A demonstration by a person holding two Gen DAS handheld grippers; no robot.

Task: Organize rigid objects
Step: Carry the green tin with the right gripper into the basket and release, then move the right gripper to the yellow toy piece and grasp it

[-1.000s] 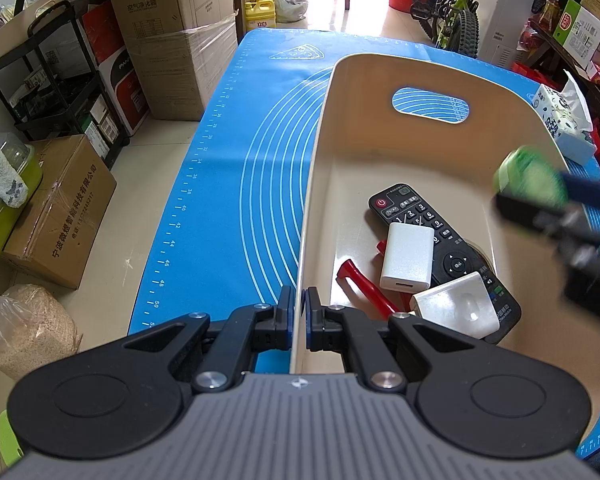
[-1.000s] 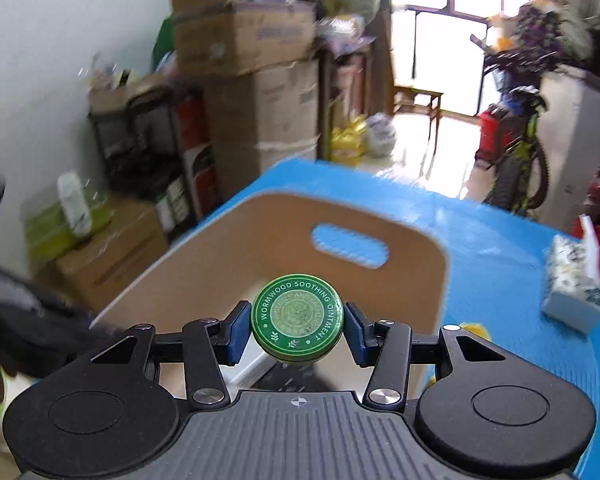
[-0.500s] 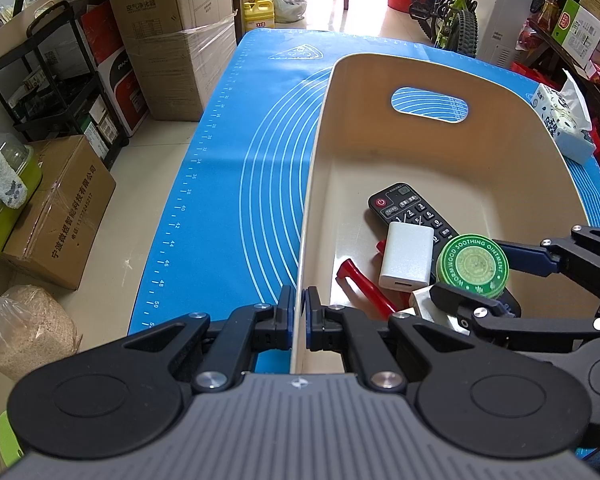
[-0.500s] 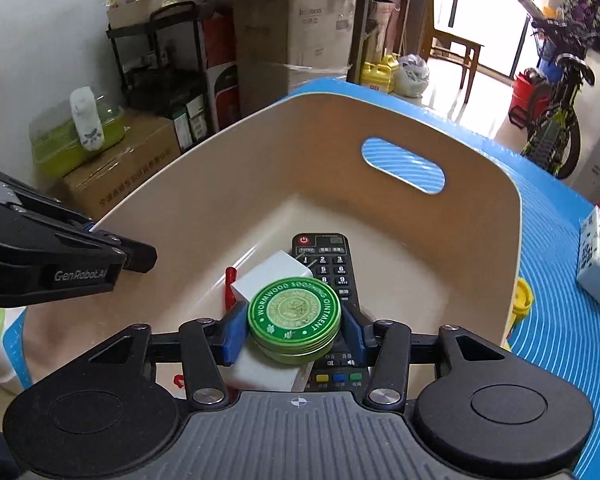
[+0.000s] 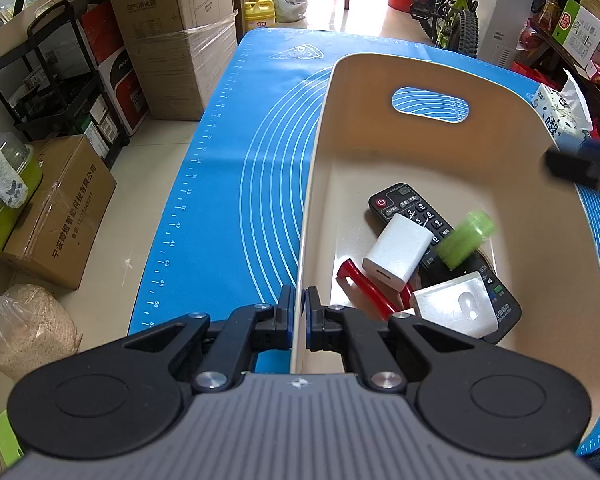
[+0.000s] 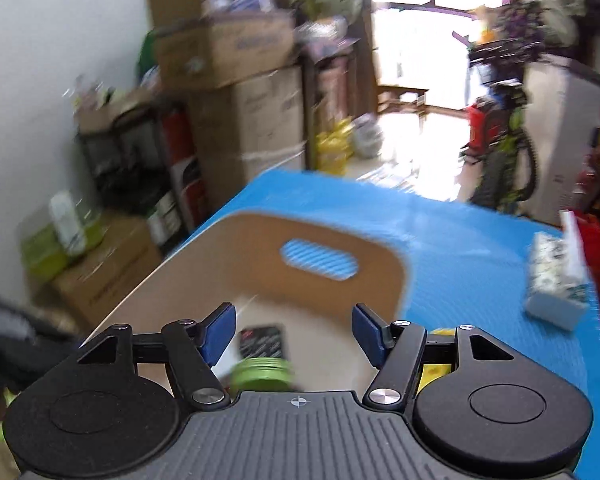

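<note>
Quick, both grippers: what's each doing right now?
Left gripper: shut on the bin wall.
Right gripper: open, jaws just opening, green tin released.

Half a second ago my right gripper (image 6: pixel 293 334) clamped the green ointment tin (image 5: pixel 465 238) low inside the beige bin (image 5: pixel 428 148); its jaws have just been opening and nothing is between them now. The tin, blurred, has tipped onto its edge over the black remote control (image 5: pixel 404 208), beside the white charger (image 5: pixel 397 251). The right gripper has pulled up and away: in the left wrist view only a blurred dark tip shows above the bin's far right rim.
</note>
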